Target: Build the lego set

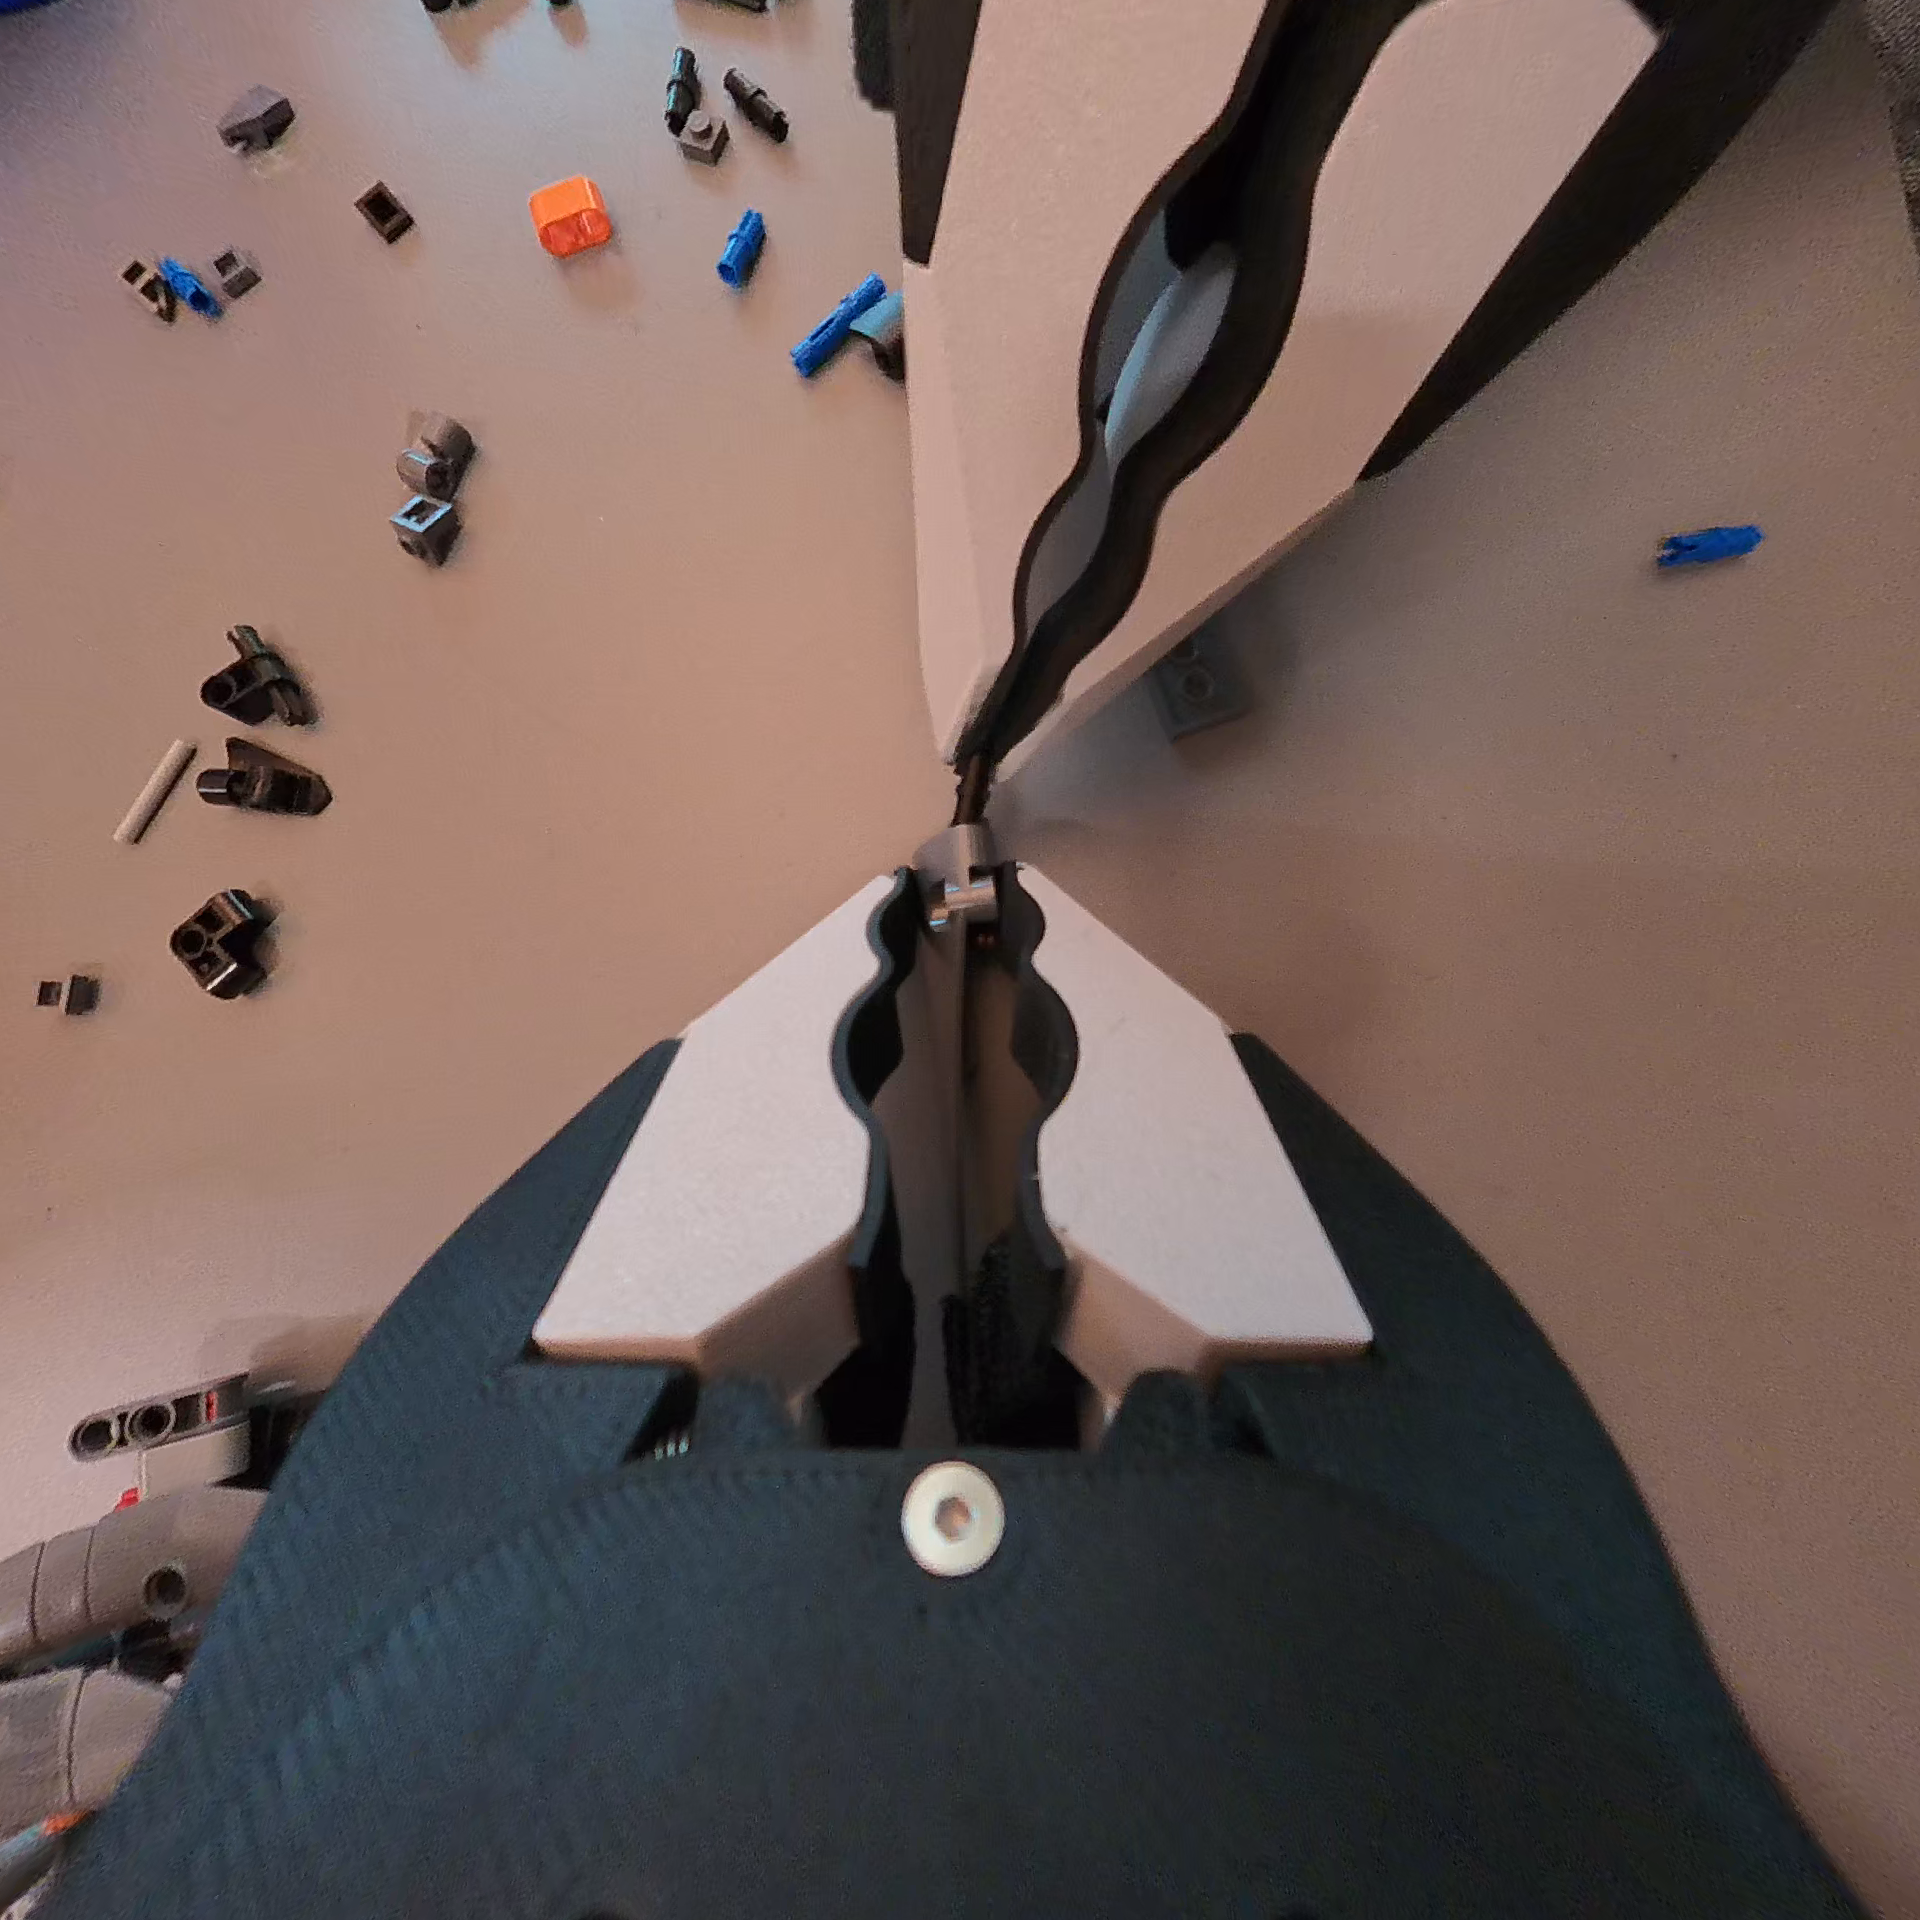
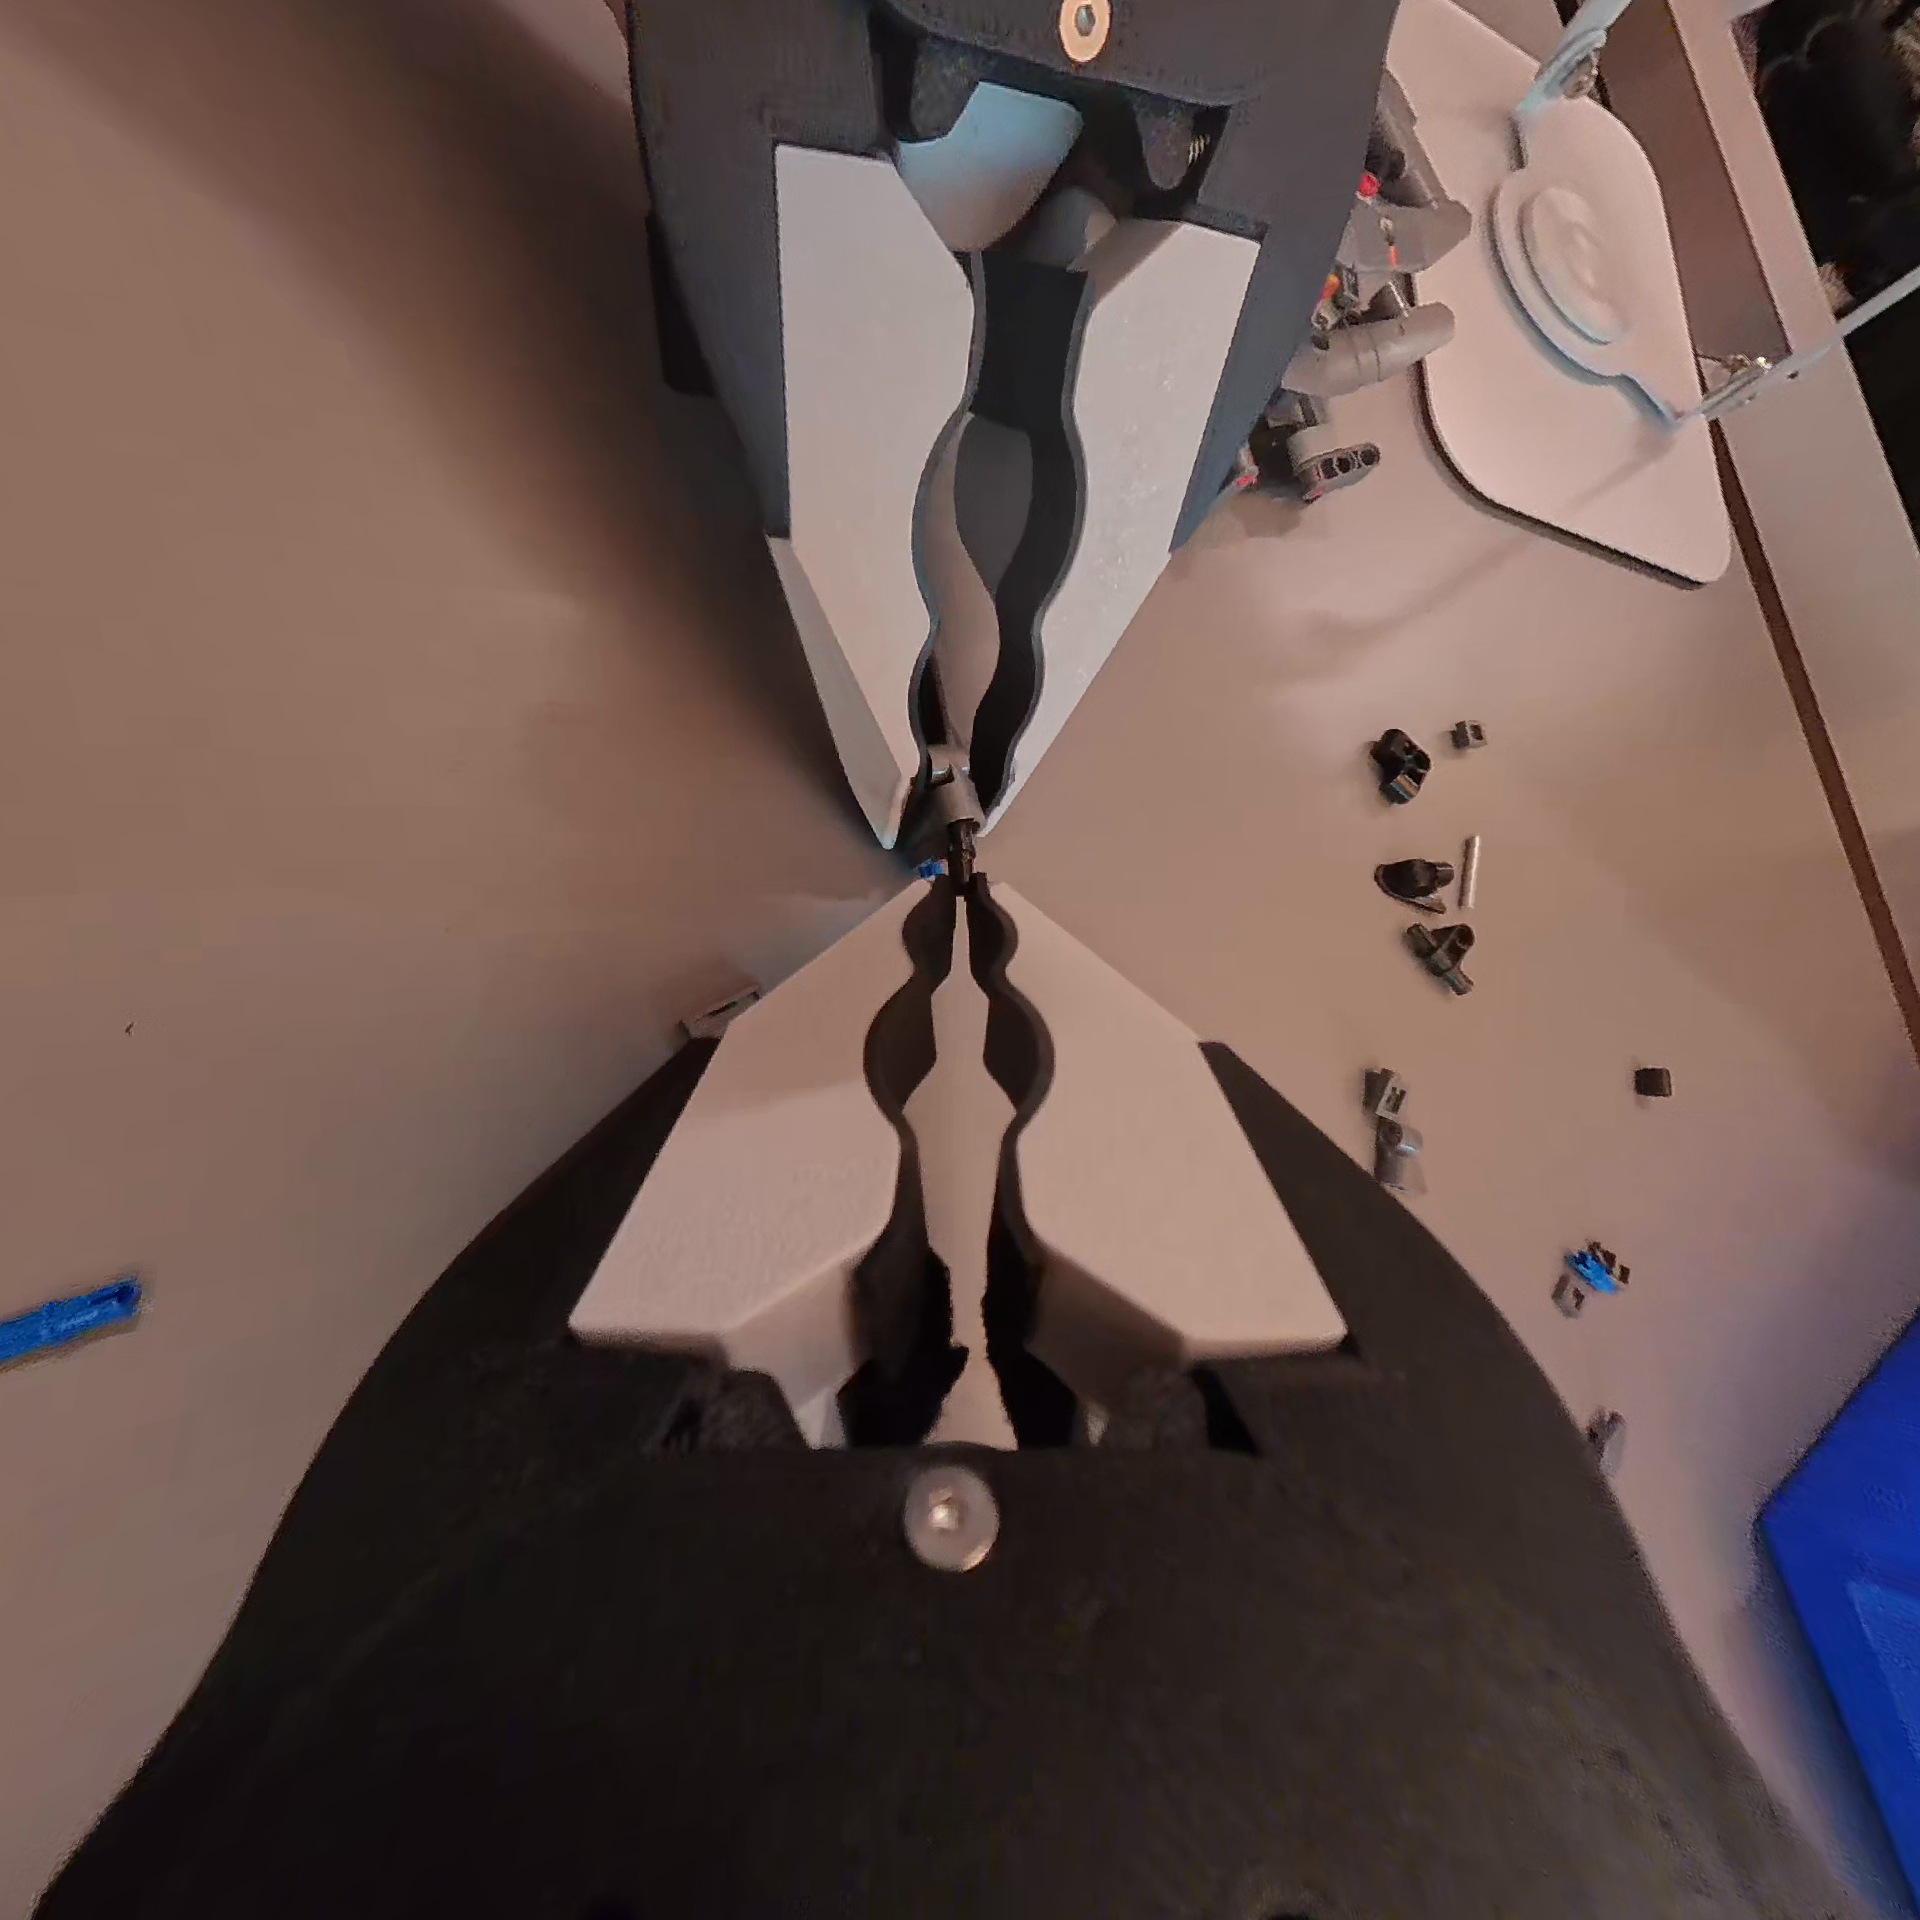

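Tabletop [image 1: 623,675] — open room rightward

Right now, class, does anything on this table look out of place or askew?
One small blue plastic pin lies alone on the bare pinkish table, across from the main scatter of loose pieces. Otherwise nothing stands out: the left gripper pinches a small grey connector.

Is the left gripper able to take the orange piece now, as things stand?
Probably not yet. The left gripper is shut on a small grey connector, meeting the right gripper. The orange piece lies unobstructed on the table, but the jaws are occupied.
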